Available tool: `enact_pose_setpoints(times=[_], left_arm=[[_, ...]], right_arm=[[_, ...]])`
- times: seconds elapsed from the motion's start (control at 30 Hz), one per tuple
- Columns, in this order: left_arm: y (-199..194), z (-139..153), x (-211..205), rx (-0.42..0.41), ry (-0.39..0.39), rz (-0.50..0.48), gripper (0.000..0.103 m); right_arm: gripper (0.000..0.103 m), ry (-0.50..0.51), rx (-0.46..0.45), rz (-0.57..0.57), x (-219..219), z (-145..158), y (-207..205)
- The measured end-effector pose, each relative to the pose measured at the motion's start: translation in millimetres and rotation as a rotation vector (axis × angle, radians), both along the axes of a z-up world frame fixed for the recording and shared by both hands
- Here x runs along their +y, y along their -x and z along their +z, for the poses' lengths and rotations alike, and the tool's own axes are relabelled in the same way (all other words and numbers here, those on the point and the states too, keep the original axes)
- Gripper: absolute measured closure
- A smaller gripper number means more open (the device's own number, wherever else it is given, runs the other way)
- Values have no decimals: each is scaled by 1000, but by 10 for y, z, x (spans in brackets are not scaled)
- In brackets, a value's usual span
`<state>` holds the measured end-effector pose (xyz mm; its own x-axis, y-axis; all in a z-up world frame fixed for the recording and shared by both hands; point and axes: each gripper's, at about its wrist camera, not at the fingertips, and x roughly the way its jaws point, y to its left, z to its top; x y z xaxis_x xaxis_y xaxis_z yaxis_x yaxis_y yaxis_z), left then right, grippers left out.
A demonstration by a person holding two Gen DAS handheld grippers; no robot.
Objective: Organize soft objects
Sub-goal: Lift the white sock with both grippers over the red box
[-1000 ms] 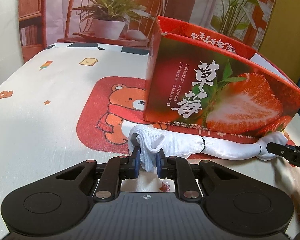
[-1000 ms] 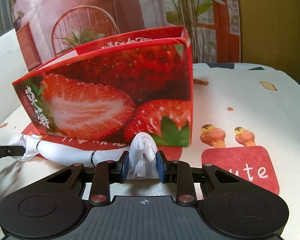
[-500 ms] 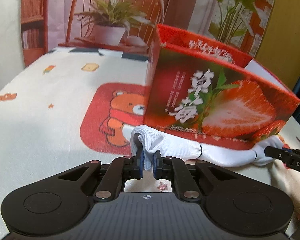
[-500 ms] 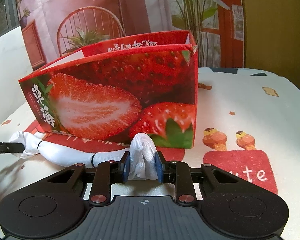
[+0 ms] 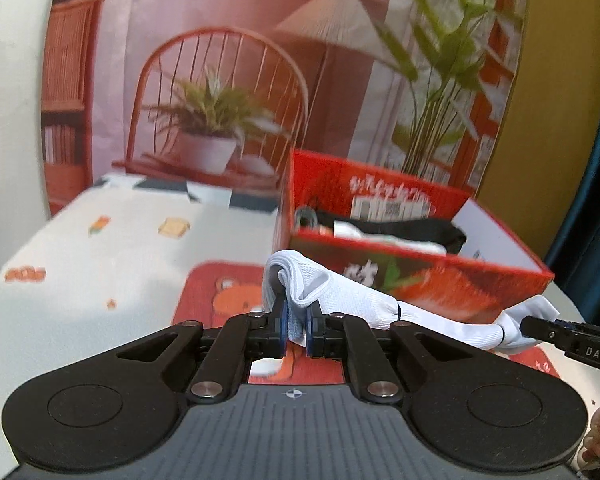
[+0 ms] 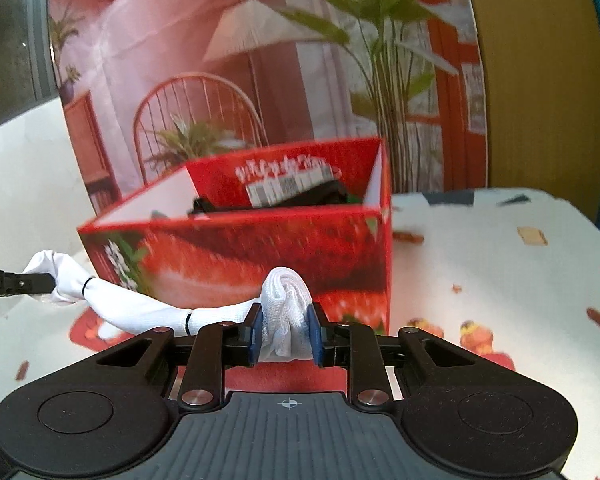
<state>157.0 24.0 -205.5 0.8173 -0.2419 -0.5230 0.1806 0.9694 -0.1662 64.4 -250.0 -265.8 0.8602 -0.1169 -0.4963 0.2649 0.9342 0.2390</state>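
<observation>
So both grippers have the same thing: a long white cloth bundle, tied off with thin black bands so it looks like a sausage. The left gripper is pinched tight on 1 bunched end, blue pads nearly together with only a thin fold of fabric between them. The right gripper is clamped on the other end, with a fatter wad of cloth filling the gap between its pads. In the left view you can see the right one's black fingertip biting the far end.

The bundle hangs in a shallow sag between the 2, off the cartoon-print tablecloth, right in front of the red strawberry box and roughly level with its front wall. The box is open on top, with something black and something white inside. Backdrop behind is a printed chair-and-plant scene.
</observation>
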Motion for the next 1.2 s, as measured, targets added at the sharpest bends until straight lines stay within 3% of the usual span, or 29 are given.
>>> enact_pose_setpoints(times=[0.3,0.63,0.8,1.03,1.2], left_arm=[[-31,357,-125,-94,-13,-69,94],[-327,569,-337,-149,-46,-115,94],[-586,524,-412,-116,-81,-95,94],[-936,345,-538,11,-155,-164,94],[-1062,244,-557,52,-202,-197,94]], right_arm=[[82,38,-110,-28,-91,427,48],[84,96,-131,-44,-295,772,-229],[85,119,-121,-48,-383,843,-427],[85,186,14,1,-425,693,-904],[85,198,81,41,-394,572,-1047]])
